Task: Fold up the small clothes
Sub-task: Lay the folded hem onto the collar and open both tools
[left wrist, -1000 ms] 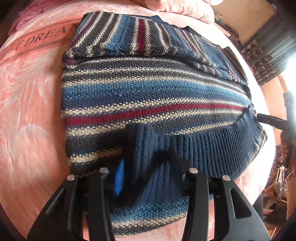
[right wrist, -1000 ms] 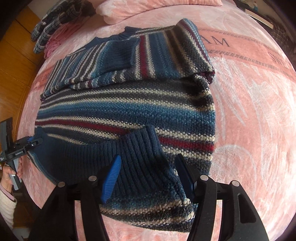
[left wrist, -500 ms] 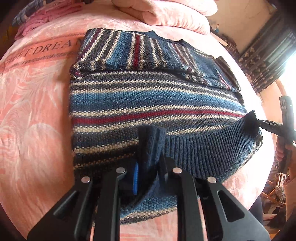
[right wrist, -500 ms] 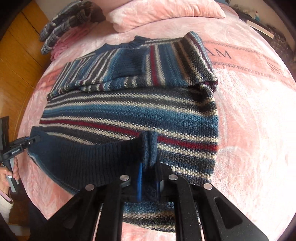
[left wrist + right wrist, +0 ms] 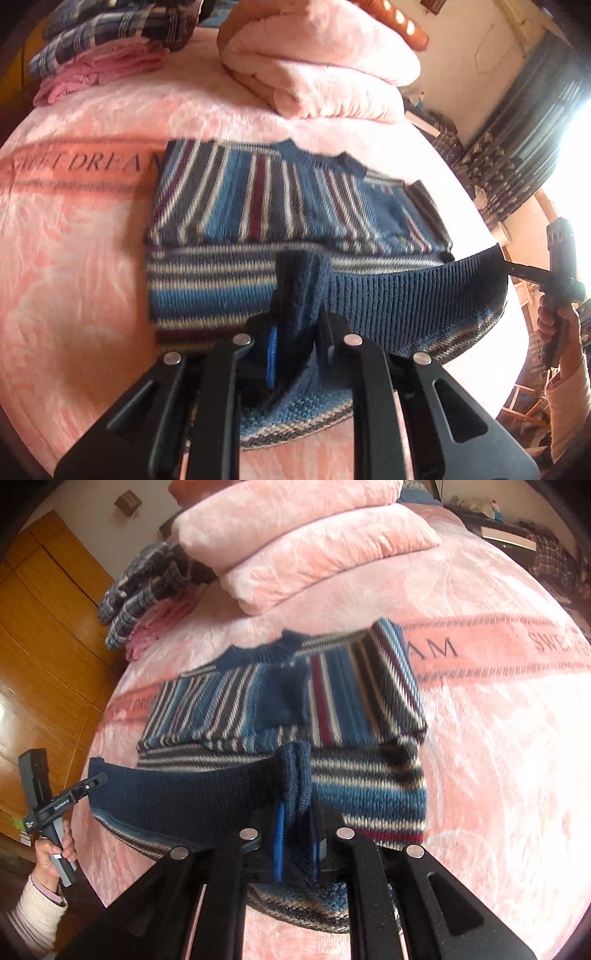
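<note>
A blue, white, grey and red striped knit sweater [image 5: 258,195] [image 5: 332,686] lies on the pink bed, sleeves folded across its chest. Its navy ribbed hem [image 5: 399,291] [image 5: 184,797] is lifted off the bed and stretched between both grippers. My left gripper [image 5: 295,314] is shut on one hem corner. My right gripper [image 5: 297,805] is shut on the other. In the left wrist view the right gripper [image 5: 508,267] pinches the hem's far end. The right wrist view has the left gripper [image 5: 99,778] at the opposite end, held by a hand.
Stacked pink pillows [image 5: 325,55] [image 5: 314,542] lie beyond the sweater's neckline. A pile of plaid and pink folded clothes [image 5: 103,44] [image 5: 147,583] sits beside them. The pink blanket [image 5: 74,258] bears lettering. A wooden wardrobe [image 5: 44,627] stands left of the bed; a patterned curtain [image 5: 517,147] hangs right.
Both grippers closed on the hem, then lifted it and carried it toward the neckline. The lower body of the sweater now folds over itself.
</note>
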{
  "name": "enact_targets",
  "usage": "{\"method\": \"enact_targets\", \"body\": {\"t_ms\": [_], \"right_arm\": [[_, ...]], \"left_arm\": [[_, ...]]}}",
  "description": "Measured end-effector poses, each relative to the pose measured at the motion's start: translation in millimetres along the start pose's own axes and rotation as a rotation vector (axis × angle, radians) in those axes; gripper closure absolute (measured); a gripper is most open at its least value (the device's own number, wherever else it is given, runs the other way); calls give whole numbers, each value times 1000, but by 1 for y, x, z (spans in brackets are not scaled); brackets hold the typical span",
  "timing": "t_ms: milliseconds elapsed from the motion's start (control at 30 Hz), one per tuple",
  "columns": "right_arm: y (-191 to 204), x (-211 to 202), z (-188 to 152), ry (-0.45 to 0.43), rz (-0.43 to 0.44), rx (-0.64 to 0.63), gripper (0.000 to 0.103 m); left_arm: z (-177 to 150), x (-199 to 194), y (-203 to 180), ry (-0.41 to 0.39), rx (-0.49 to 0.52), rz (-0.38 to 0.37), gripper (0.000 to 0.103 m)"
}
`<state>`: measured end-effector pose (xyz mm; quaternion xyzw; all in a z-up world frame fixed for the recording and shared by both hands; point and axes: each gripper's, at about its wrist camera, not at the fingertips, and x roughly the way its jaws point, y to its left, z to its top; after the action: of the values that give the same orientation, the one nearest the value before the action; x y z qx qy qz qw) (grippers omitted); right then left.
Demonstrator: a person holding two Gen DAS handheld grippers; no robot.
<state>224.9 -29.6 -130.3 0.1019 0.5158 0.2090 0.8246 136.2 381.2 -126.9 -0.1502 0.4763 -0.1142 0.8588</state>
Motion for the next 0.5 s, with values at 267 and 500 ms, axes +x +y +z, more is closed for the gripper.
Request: {"method": "enact_targets", "body": {"t_ms": [267,500], "right_arm": [[-3,25,112,-93,-71,31,93],[-18,88,167,-78,-139,58,93]], "left_arm": [[114,32,-4,-126,37,50,89],[166,93,16,-128,14,106,89]]}}
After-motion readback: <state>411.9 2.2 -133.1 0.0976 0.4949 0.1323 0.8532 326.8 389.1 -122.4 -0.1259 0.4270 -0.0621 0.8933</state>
